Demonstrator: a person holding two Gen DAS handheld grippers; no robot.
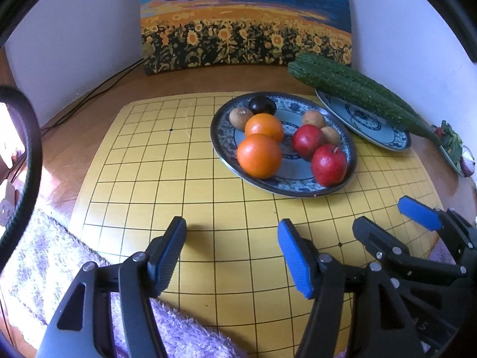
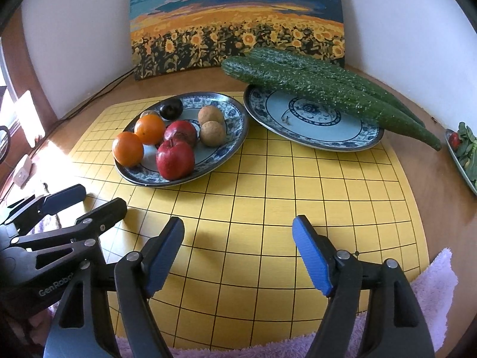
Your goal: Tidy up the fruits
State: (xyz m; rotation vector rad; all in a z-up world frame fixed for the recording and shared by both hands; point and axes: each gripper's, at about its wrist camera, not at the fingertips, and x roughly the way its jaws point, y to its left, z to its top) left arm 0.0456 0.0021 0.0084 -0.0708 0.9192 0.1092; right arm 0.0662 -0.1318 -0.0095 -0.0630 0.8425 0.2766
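Note:
A blue patterned plate [image 1: 351, 149] [image 2: 235, 116] on the yellow grid board holds two oranges [image 1: 259, 155] [image 2: 128, 148], two red apples [image 1: 329, 164] [image 2: 175, 159], three small brown fruits [image 1: 240, 117] [image 2: 212, 132] and a dark plum [image 1: 262, 105] [image 2: 171, 108]. A second patterned plate [image 1: 372, 131] [image 2: 313, 119] behind it carries two cucumbers [image 1: 351, 86] [image 2: 322, 89]. My left gripper [image 1: 232, 232] [image 2: 82, 201] is open and empty over the board, short of the fruit plate. My right gripper [image 2: 238, 229] [image 1: 384, 217] is open and empty beside it.
A sunflower painting [image 1: 244, 21] leans on the white wall at the back. A purple towel [image 1: 59, 268] [image 2: 432, 283] lies under the board's near edge. A dish of greens [image 2: 465, 152] sits at the far right. A black cable [image 1: 98, 92] runs along the left wall.

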